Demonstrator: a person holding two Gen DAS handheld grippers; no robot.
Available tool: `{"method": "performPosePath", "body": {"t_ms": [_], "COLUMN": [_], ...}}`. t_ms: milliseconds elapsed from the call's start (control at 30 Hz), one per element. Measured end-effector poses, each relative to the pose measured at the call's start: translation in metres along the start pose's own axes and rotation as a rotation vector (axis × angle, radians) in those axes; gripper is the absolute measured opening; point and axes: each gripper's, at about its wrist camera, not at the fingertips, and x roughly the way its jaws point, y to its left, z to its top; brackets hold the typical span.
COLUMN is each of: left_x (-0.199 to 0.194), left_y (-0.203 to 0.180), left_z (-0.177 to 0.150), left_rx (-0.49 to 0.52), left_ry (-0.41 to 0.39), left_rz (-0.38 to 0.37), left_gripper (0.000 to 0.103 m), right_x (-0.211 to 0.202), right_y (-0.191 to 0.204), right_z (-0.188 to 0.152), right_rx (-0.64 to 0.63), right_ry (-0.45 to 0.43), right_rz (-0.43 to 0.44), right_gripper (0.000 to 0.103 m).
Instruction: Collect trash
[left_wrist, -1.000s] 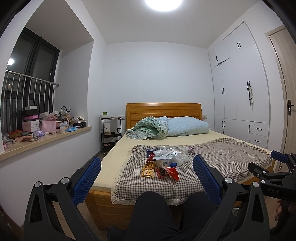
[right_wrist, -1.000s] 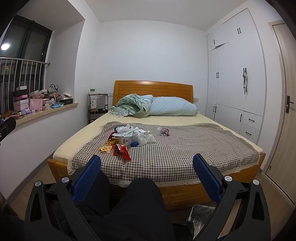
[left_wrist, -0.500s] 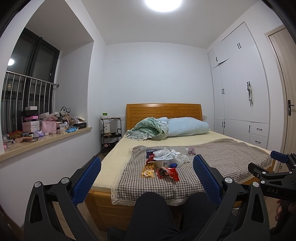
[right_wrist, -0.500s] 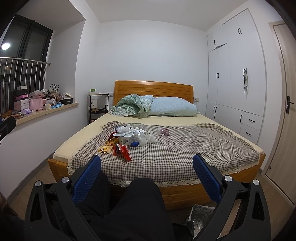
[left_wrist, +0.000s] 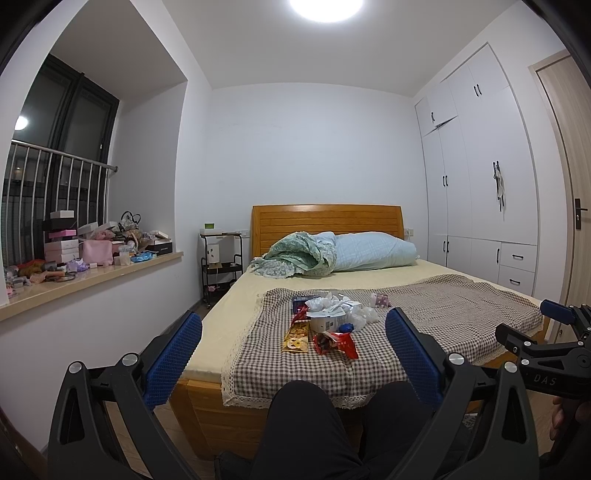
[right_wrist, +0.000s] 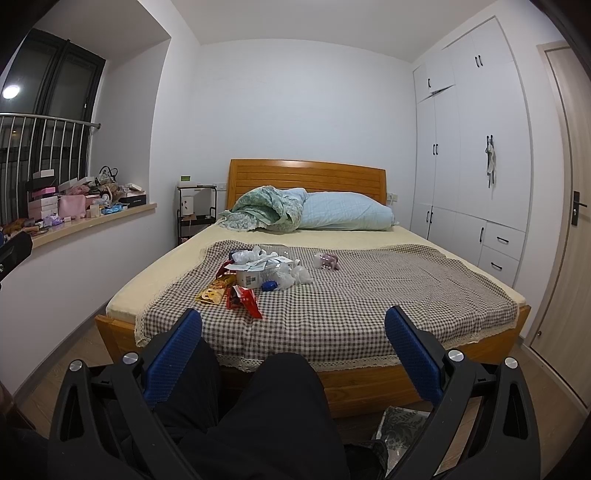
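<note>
A pile of trash (left_wrist: 327, 319) lies on the checked cloth (left_wrist: 424, 325) on the bed: a red wrapper (left_wrist: 336, 343), a yellow snack bag (left_wrist: 296, 336), a white tub (left_wrist: 327, 321), crumpled plastic and paper. The pile also shows in the right wrist view (right_wrist: 258, 273), with a small pink item (right_wrist: 327, 261) apart to its right. My left gripper (left_wrist: 293, 354) is open and empty, well short of the bed. My right gripper (right_wrist: 293, 354) is open and empty, also short of the bed; it shows at the right edge of the left wrist view (left_wrist: 546, 339).
My black-trousered legs (right_wrist: 273, 406) fill the foreground. The wooden bed frame (right_wrist: 369, 384) stands ahead. A cluttered window sill (left_wrist: 88, 273) is left, white wardrobes (left_wrist: 480, 206) right, a black cart (left_wrist: 221, 266) by the headboard. A patterned bag (right_wrist: 400, 428) lies on the floor.
</note>
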Motion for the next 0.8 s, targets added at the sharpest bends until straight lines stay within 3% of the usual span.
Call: {"method": "performPosePath", "body": {"t_ms": [567,800], "left_x": [0.008,0.058], "left_y": [0.000,0.006], "left_z": [-0.005,-0.016], "left_rx": [-0.005,-0.009], "left_ry": [0.037,0.130], "left_rz": [-0.012,-0.017], "left_gripper": [0.096,0.096], "right_x": [0.005,0.040], "right_y": [0.000,0.002], "right_z": [-0.002,-0.002], "right_rx": [-0.001,-0.035], "right_ry": [0.015,0.033], "right_rz": [0.001,0.004], "right_gripper": [0.095,0.095]}}
